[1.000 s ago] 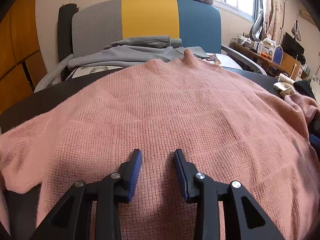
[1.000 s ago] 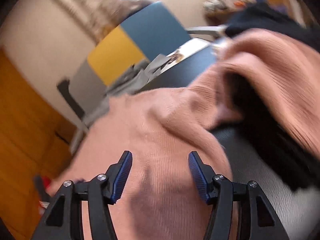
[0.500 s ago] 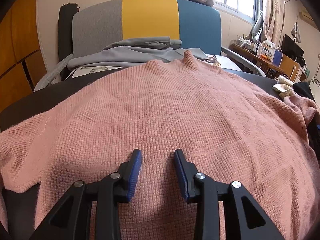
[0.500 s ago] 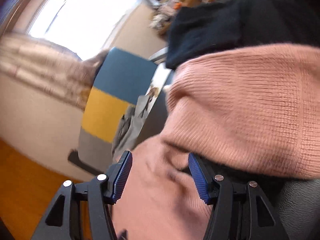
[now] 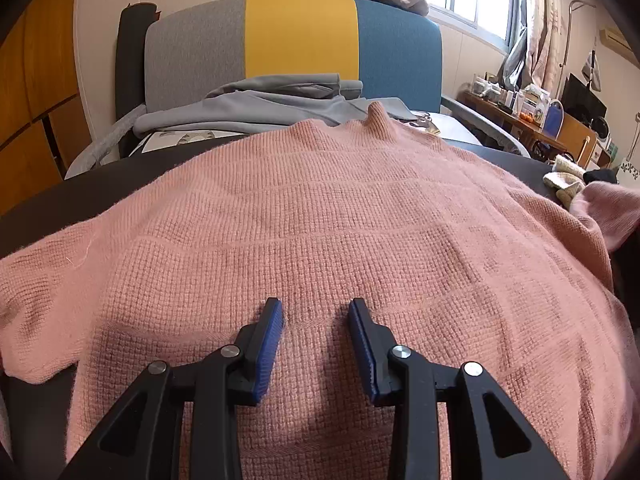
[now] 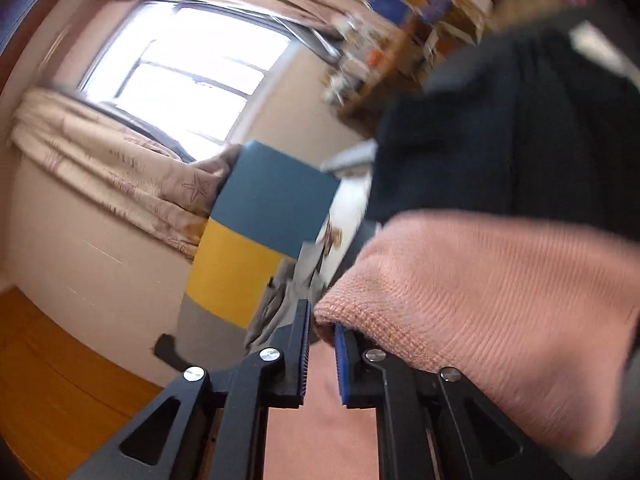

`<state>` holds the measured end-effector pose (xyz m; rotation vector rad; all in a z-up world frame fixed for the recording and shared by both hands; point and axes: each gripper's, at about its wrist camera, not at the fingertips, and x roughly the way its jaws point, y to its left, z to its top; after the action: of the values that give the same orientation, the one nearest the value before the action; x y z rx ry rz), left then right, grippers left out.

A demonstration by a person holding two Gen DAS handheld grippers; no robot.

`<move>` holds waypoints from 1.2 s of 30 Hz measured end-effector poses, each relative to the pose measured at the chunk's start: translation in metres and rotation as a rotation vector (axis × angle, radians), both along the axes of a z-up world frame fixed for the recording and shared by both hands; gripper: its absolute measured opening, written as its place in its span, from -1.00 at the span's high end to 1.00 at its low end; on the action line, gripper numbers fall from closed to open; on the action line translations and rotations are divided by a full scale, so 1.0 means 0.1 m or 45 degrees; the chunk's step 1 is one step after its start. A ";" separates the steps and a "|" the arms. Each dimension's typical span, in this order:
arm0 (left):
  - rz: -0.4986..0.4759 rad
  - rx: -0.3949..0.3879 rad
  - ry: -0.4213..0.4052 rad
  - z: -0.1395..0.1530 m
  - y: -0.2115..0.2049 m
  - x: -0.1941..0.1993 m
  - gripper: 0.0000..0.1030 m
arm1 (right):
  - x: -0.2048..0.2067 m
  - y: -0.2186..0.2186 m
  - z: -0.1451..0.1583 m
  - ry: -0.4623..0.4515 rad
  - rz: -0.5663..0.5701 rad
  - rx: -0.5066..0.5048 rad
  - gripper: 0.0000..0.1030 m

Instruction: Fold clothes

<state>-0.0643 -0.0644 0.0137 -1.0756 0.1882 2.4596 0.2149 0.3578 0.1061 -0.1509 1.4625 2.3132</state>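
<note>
The right gripper (image 6: 320,354) has just been closing, now pinching the sleeve (image 6: 480,300) by its very edge; that thin bite could slip out. The left gripper (image 5: 316,344) is hovering half-open, empty, over the sweater (image 5: 320,220) lying spread on the table (image 5: 100,184).

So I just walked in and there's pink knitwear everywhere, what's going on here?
A person is folding a pink sweater spread on a dark table, working with a handheld gripper in each hand. The left gripper sits over the sweater's body with its jaws apart, gripping nothing. The right gripper has just been closing and now pinches the edge of the sweater's sleeve, which is raised off the table. A grey garment lies on the striped chair behind.
</note>
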 end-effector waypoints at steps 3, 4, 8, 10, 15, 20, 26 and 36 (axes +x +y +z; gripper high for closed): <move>0.000 0.003 -0.001 0.00 0.00 0.00 0.32 | 0.15 0.09 0.28 -0.034 -0.078 0.145 0.80; 0.000 0.002 -0.001 0.00 0.00 0.00 0.32 | 0.21 0.12 0.34 -0.054 -0.113 0.194 0.81; 0.001 0.001 0.000 -0.01 0.00 0.00 0.32 | 0.38 0.28 0.33 -0.140 -0.186 0.260 0.82; 0.001 0.001 0.000 -0.01 0.00 0.00 0.32 | 0.49 0.41 0.14 -0.184 -0.190 0.204 0.81; 0.001 -0.003 0.002 -0.01 0.00 0.00 0.32 | 0.64 0.73 -0.40 -0.177 -0.105 -0.086 0.27; 0.002 -0.013 0.008 -0.01 0.02 0.00 0.32 | 0.93 1.01 -0.81 0.200 -0.160 -0.462 -0.31; 0.005 -0.018 0.010 -0.01 0.02 0.01 0.32 | 0.85 1.32 -0.68 0.287 -0.188 -0.571 0.74; 0.006 -0.037 0.020 -0.01 0.03 0.00 0.31 | 0.65 1.21 0.23 -0.154 -0.149 0.252 0.79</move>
<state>-0.0638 -0.0614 0.0130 -1.0708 0.2275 2.4772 0.2796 0.4788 0.1294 -0.1424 1.1459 2.2945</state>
